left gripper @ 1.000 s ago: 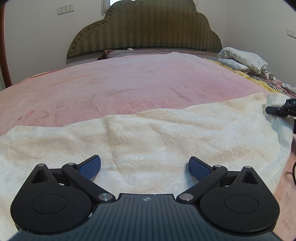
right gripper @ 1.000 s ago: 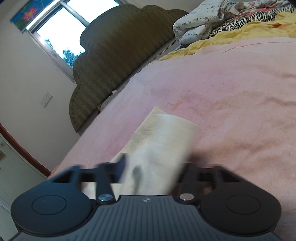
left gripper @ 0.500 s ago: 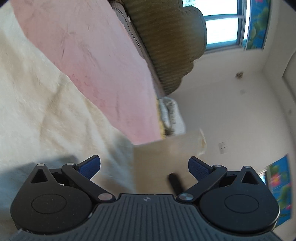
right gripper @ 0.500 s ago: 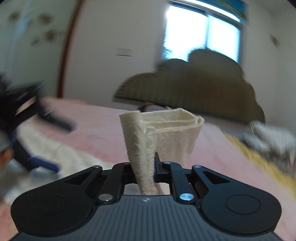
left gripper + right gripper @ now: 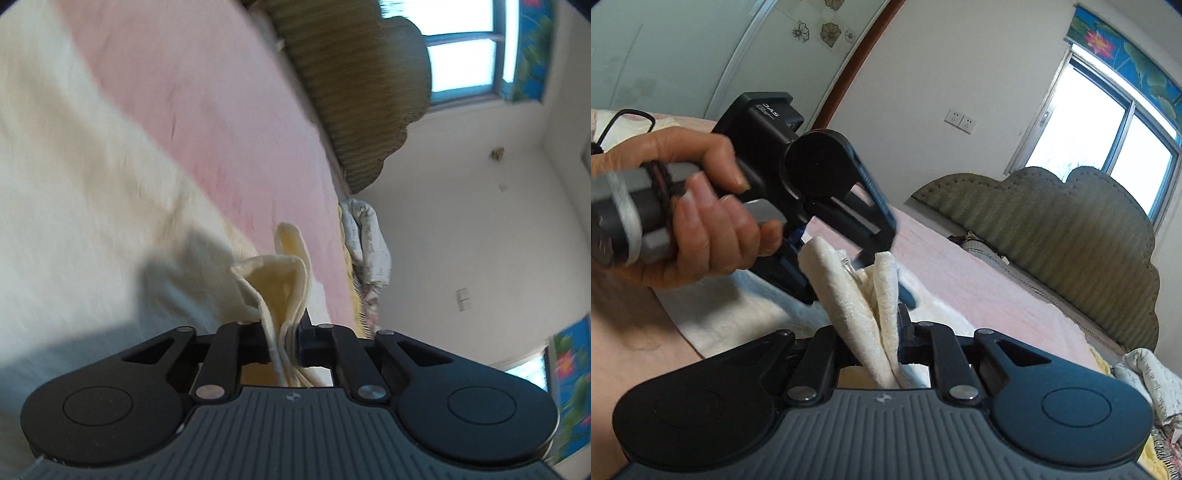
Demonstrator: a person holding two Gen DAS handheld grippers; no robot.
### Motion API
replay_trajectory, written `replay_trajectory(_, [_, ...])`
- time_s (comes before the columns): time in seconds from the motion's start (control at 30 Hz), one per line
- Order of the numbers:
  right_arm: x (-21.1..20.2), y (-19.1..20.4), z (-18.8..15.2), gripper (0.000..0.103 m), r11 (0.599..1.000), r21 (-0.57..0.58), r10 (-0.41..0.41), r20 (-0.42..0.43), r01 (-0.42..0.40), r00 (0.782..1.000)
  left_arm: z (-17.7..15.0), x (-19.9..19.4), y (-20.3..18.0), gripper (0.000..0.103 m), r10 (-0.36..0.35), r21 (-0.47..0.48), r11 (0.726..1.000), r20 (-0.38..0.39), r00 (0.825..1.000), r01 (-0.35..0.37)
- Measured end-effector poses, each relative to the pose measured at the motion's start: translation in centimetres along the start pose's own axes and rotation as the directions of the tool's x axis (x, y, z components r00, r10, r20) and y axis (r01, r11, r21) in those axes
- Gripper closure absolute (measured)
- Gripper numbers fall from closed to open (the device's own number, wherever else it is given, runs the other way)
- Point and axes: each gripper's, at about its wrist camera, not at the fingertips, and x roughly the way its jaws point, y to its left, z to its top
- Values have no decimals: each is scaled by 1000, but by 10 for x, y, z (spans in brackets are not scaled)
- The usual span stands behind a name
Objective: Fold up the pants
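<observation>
Over bed [image 5: 960, 280], L hand [image 5: 698, 218] tilts hand-held gripper [image 5: 827, 254], closing on pants [image 5: 864, 295]

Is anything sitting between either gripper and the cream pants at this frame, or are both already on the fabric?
Nothing visible stands between them. The left gripper is closing, with a bunched edge of the cream pants already between its jaws, and the right gripper is shut on another fold.

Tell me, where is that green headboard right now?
In the right wrist view, the green headboard stands at the right, at the far end of the pink bed, just below the window.
</observation>
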Motion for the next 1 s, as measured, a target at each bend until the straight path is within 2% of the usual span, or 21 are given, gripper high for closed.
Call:
replay_trajectory(0.07, [2,4,3,92,1000,4,19,-6,-19,1000,1,-15,-20,95,69,173,982,54,996,-77])
replay_trajectory(0.1, [4,7,5,92,1000,0,30,-6,-30,1000,0,-21,-30,95,107,256,959,83,991,-125])
replay_trajectory(0.17, [9,18,12,92,998,-17,53,0,-53,999,-3,-32,-45,95,183,388,894,139,973,-224])
replay_trajectory(0.23, [16,30,20,92,996,-39,77,7,-77,997,-4,-41,-51,95,242,457,836,188,952,-303])
replay_trajectory(0.33, [28,44,34,91,992,-47,121,21,-120,992,-2,-49,-50,95,323,510,761,240,916,-402])
replay_trajectory(0.4, [41,49,41,91,987,-49,157,22,-156,987,1,-50,-43,94,372,516,729,252,893,-450])
replay_trajectory(0.5, [59,62,44,92,977,-63,205,-8,-205,979,3,-48,-24,92,447,500,708,228,865,-498])
replay_trajectory(0.57, [69,72,41,92,966,-80,239,-62,-244,969,4,-49,-12,90,465,508,691,232,854,-514])
replay_trajectory(0.67, [67,84,37,91,963,-146,214,-92,-226,972,-8,-49,-12,89,463,558,634,280,841,-535])
replay_trajectory(0.73, [57,83,38,91,952,-173,233,-120,-251,965,-13,-49,-15,89,465,578,608,297,834,-544])
replay_trajectory(0.8, [40,65,42,91,935,-153,303,-131,-321,944,-14,-49,-16,89,462,578,607,302,834,-545])
replay_trajectory(0.87, [28,33,46,91,928,-67,359,-111,-368,927,-13,-49,-15,89,461,568,618,299,836,-544])
replay_trajectory(0.93, [21,0,43,91,945,34,328,-83,-326,941,-13,-49,-15,89,466,561,621,297,834,-547])
replay_trajectory(1.0, [27,-26,31,91,967,134,234,-121,-217,965,-16,-52,-17,89,468,560,618,302,830,-552])
